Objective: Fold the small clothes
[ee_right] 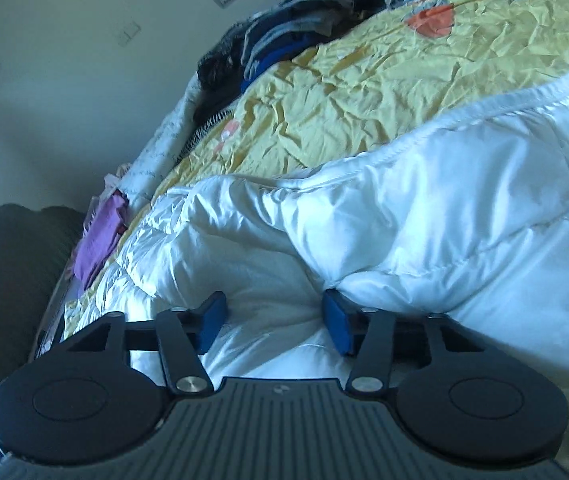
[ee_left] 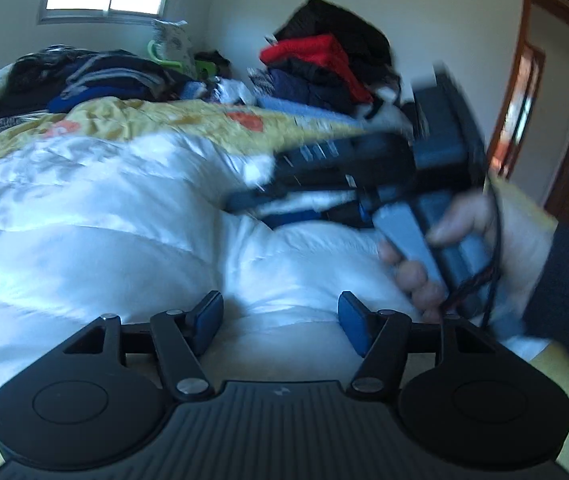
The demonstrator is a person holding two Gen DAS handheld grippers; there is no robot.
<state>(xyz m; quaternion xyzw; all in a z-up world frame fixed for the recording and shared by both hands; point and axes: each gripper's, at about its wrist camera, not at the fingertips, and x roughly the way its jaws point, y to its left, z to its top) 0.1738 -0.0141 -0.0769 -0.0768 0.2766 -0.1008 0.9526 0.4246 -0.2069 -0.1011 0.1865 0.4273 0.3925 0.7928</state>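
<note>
White puffy garment (ee_right: 424, 216) spread on bed (ee_right: 364, 92). Left hand-held gripper (ee_left: 280, 326) released, hovering over it; right hand-held gripper (ee_right: 274, 328) released, jaws straddling a fold. Pinch hem edge only, both sides level, then fold across

the right gripper (ee_left: 364, 184) at right of the left wrist view is smeared by motion blur, so its jaws and anything between them cannot be read. the hand (ee_left: 456, 240) gripping it is blurred too, its sleeve (ee_left: 564, 280) cut by the right edge. the clothes pile (ee_left: 324, 68) at upper centre blurs into dark and red shapes. in the right wrist view, the purple cloth (ee_right: 96, 244) at left is partly hidden.
</note>
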